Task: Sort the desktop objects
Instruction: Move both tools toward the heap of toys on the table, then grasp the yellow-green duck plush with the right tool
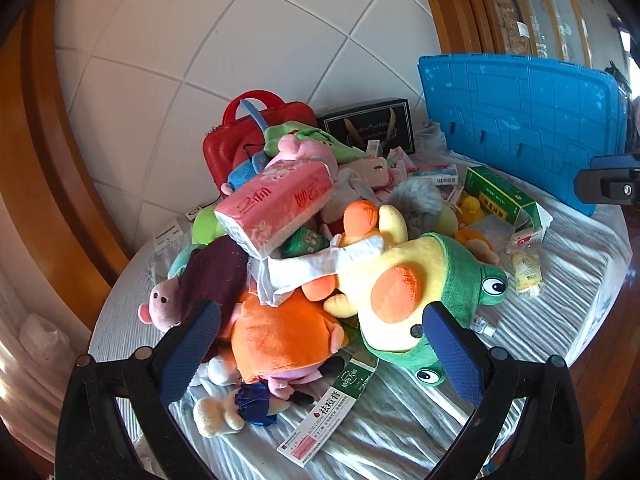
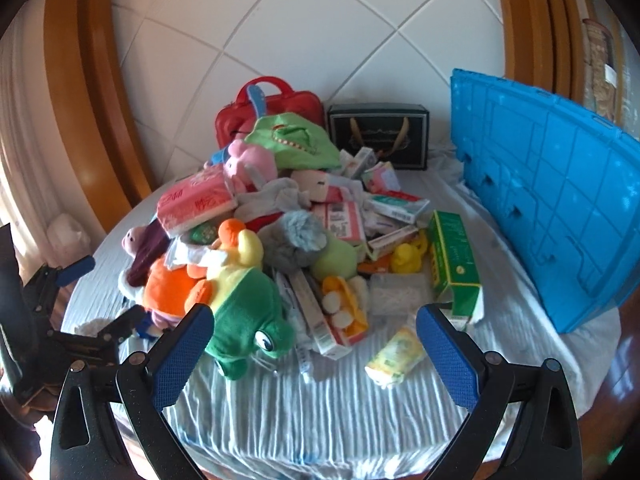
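A heap of soft toys and small boxes lies on a round table with a white striped cloth (image 1: 400,420) (image 2: 320,408). My left gripper (image 1: 320,316) is open just above the heap's near side, with an orange plush (image 1: 280,332) and a yellow-green frog plush (image 1: 420,292) between its fingers, untouched. My right gripper (image 2: 316,316) is open over the cloth in front of the frog plush (image 2: 248,312) and a small yellow-green packet (image 2: 396,352). A pink tissue pack (image 1: 276,204) (image 2: 196,200) tops the heap. A green medicine box (image 2: 454,264) lies to the right.
A blue crate lid (image 1: 520,120) (image 2: 552,208) stands on edge at the right. A red case (image 2: 272,108) and a black box (image 2: 380,136) sit at the back by the tiled wall. The left gripper (image 2: 114,288) shows at the right wrist view's left edge.
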